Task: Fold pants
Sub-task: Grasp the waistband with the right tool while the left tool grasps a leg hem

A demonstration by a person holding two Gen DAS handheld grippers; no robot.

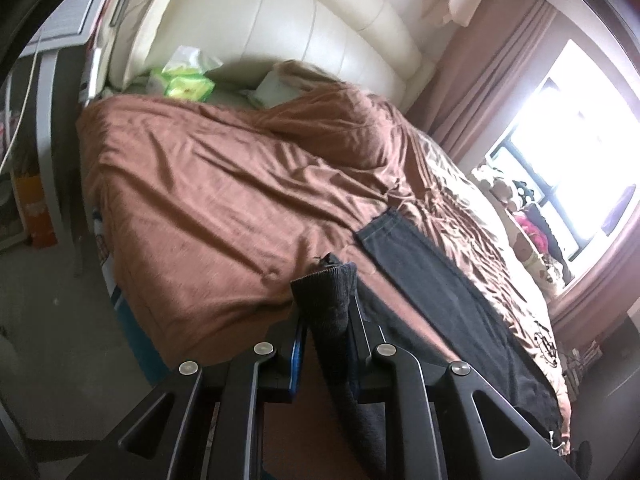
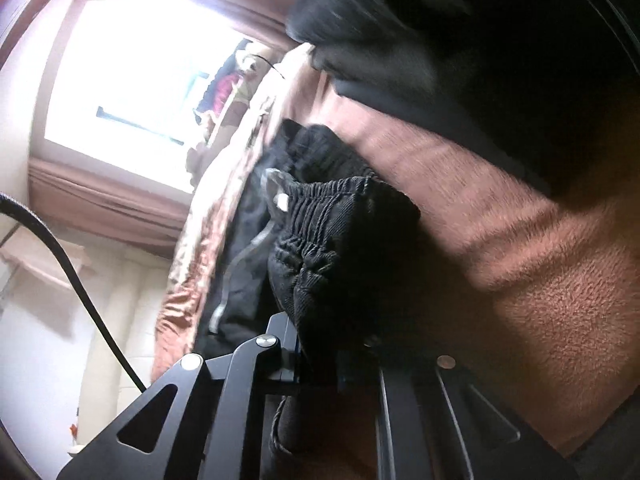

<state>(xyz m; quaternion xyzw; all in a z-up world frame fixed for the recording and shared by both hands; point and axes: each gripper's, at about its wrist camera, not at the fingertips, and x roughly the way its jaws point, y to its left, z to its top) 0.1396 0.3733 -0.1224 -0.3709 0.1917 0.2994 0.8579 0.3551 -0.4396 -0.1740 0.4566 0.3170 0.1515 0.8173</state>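
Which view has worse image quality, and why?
Right wrist: window blown out, black pants underexposed, top right nearly black and motion-smeared. Left wrist: milder window glare, brown bedspread readable, fisheye bends the cream headboard.

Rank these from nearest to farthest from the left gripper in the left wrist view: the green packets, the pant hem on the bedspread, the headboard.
1. Pant hem, just ahead of the left gripper, slightly right, on the brown bedspread.
2. Green packets, far end of the bed, upper left.
3. Headboard, behind the packets, at the wall.
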